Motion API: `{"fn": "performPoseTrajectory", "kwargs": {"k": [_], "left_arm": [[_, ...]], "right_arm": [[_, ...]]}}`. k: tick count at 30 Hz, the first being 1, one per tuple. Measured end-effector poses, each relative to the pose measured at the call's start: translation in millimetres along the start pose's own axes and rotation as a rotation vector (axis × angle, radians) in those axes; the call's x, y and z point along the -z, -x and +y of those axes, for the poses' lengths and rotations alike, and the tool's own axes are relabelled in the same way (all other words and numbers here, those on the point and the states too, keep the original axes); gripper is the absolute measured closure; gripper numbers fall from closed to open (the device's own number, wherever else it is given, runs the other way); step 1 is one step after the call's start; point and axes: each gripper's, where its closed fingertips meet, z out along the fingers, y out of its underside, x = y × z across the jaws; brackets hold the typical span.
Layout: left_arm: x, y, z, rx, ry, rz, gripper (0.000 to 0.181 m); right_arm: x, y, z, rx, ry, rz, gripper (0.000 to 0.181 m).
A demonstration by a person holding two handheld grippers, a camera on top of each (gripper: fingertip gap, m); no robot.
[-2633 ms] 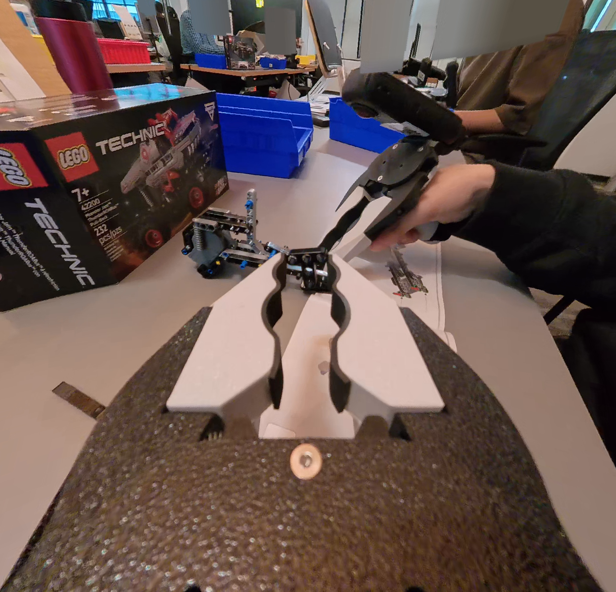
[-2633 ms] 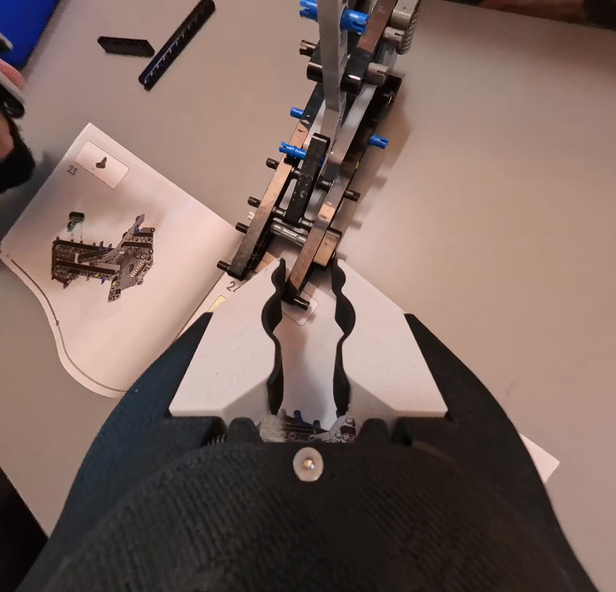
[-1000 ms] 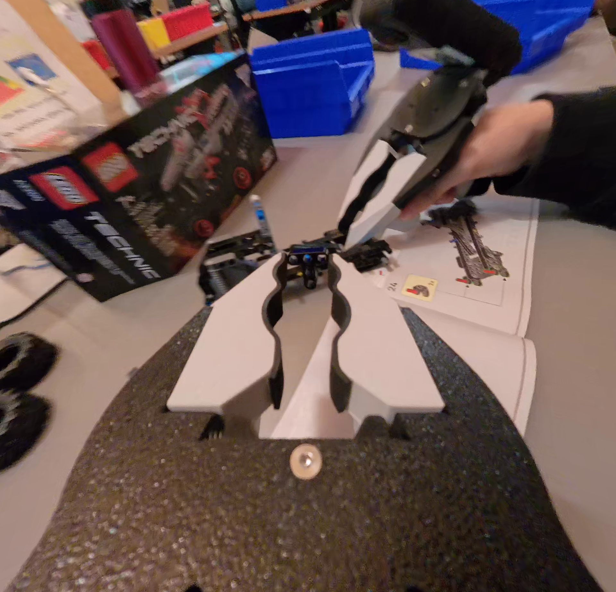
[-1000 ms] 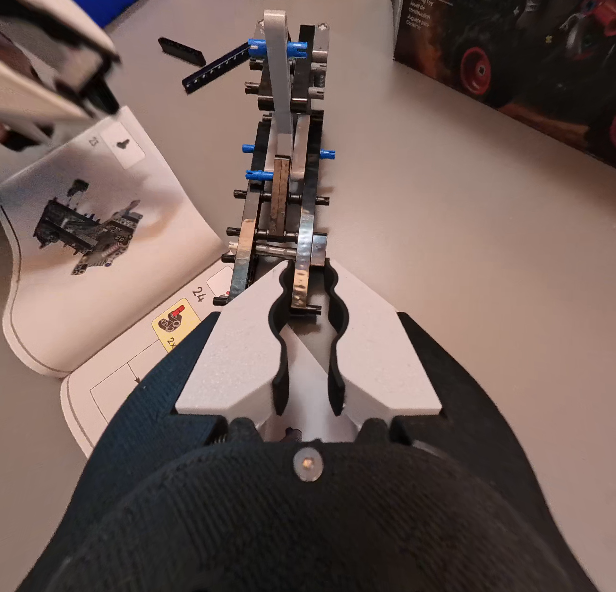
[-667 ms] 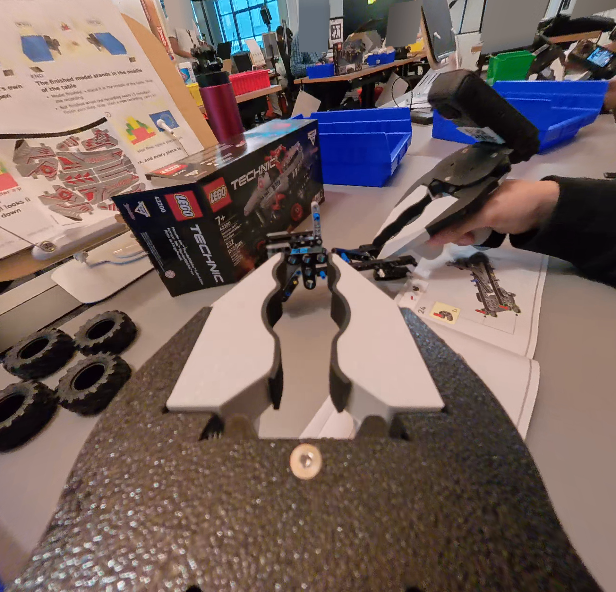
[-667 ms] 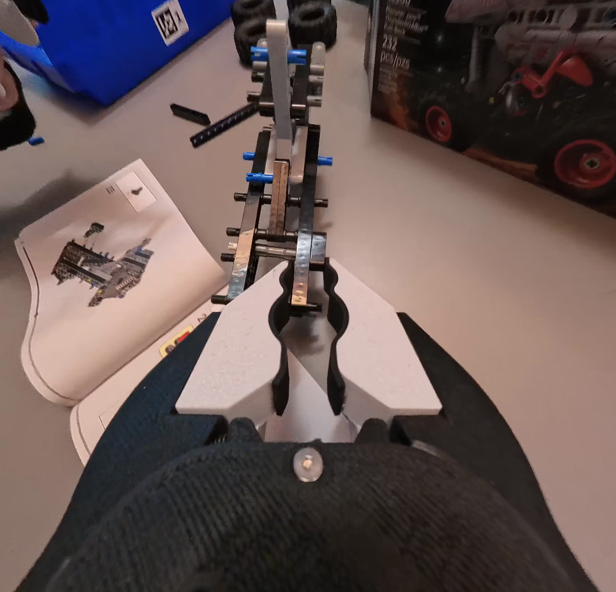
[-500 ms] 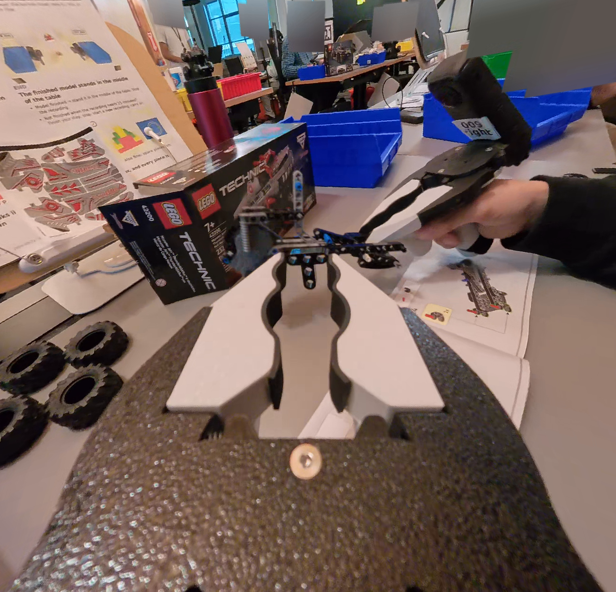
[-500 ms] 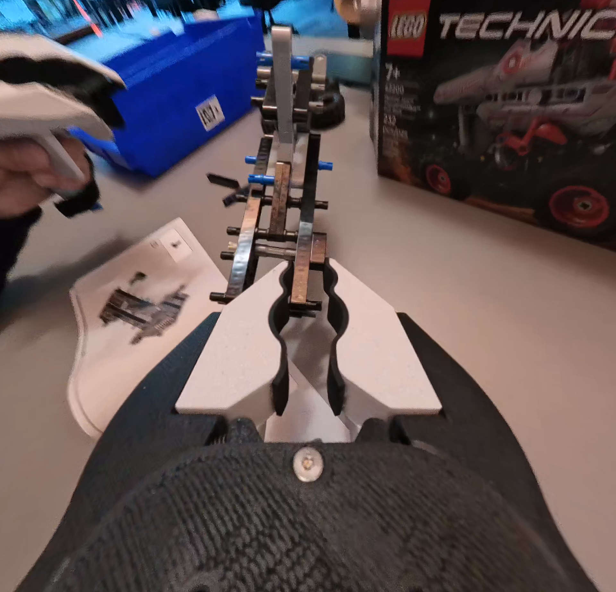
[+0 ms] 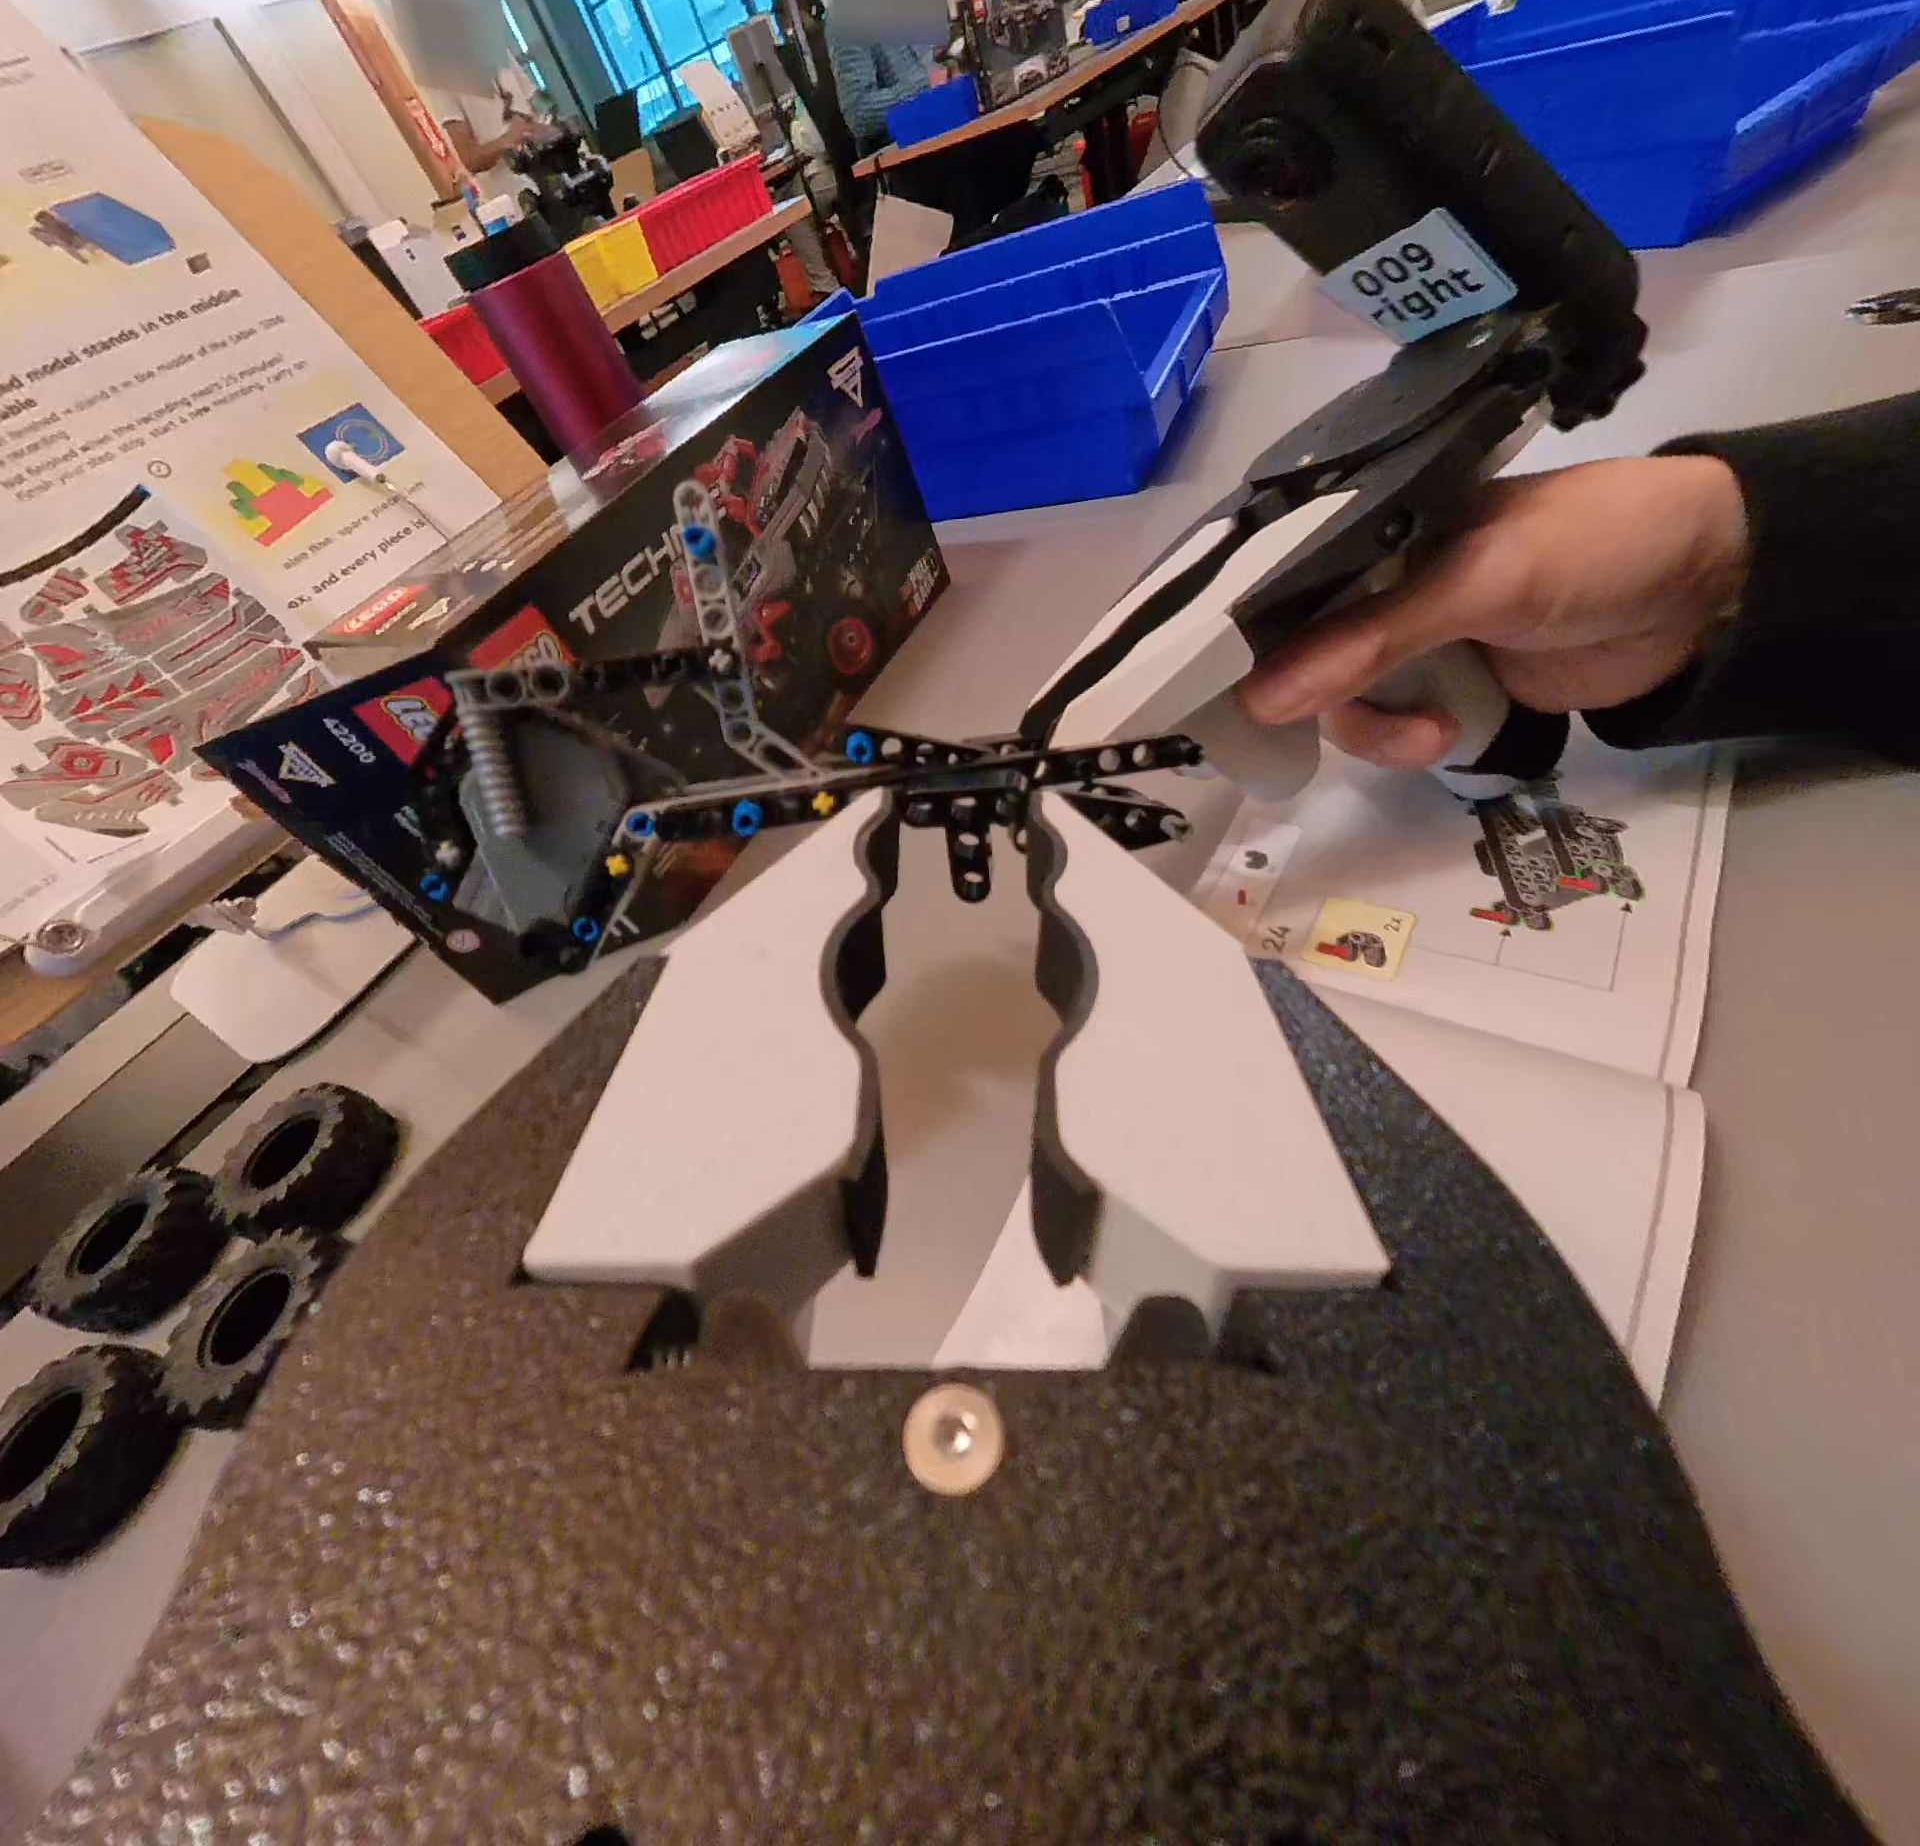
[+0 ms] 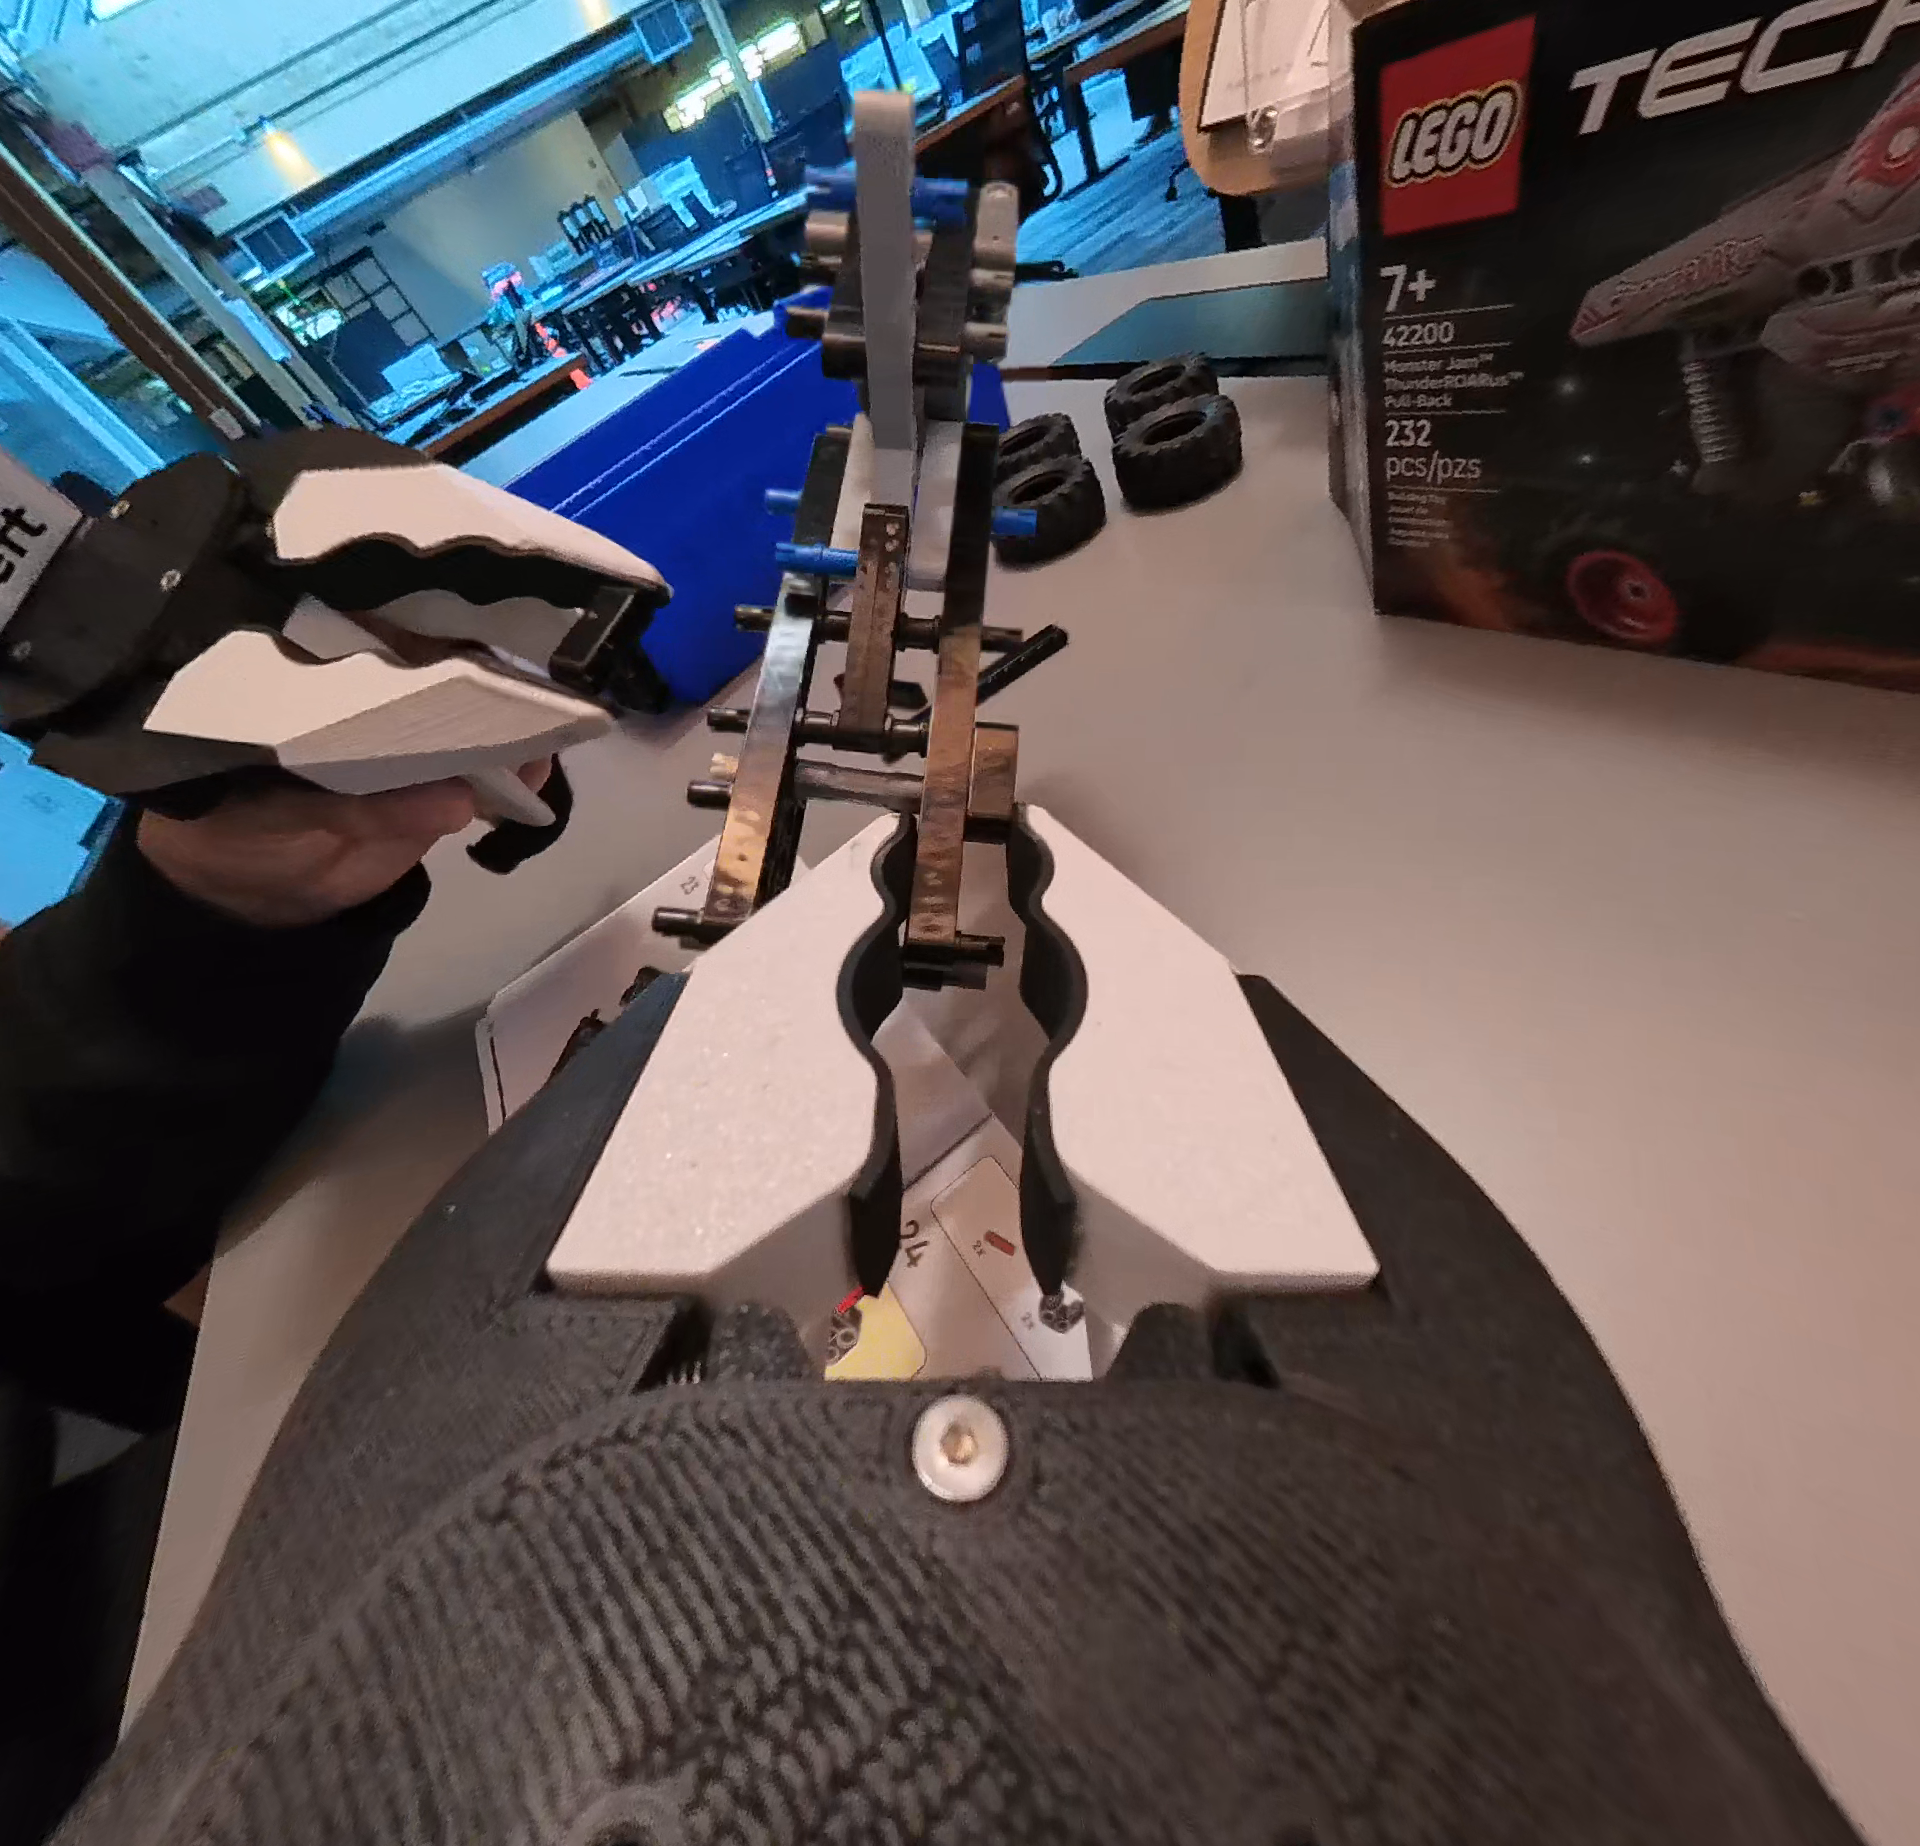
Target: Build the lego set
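The half-built chassis [image 10: 883, 591] of black and grey beams with blue pins is held up off the grey table. My right gripper [image 10: 951, 830] is shut on the black beam at its near end. In the left wrist view the chassis [image 9: 748, 814] runs crosswise just beyond my left gripper [image 9: 961, 820], with the right gripper [image 9: 1044, 736] at its right end. My left gripper is shut on a small black connector piece [image 9: 971, 861], whose top sits against the side of the chassis. The right wrist view shows the left gripper [image 10: 623, 643] with the piece [image 10: 597, 633] at the chassis' left side.
The set's box [image 9: 665, 591] stands just behind the chassis and also shows in the right wrist view [image 10: 1621, 342]. Several black tyres [image 9: 156, 1308] lie at the left. The open instruction booklet [image 9: 1507, 913] lies at the right. Blue bins [image 9: 1039, 373] stand behind. The gap from one gripper's tips to the other's is roughly 7 centimetres.
My right gripper has lifted the chassis off the table and levelled it. My left gripper has risen with the small black piece and brought it to the chassis' side.
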Motion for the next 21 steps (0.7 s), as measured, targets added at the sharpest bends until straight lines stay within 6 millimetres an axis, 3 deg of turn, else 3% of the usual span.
{"fn": "performPoseTrajectory", "kwargs": {"k": [5,14,21], "left_arm": [[-5,3,3,0.031,0.013,-0.048,0.160],[-17,-14,-5,0.008,0.002,-0.085,0.160],[-18,-10,-4,-0.015,0.013,-0.138,0.160]], "right_arm": [[3,0,-5,-0.034,-0.036,-0.028,0.167],[3,-4,-11,-0.045,-0.092,0.029,0.166],[1,0,-10,-0.026,-0.088,0.023,0.166]]}}
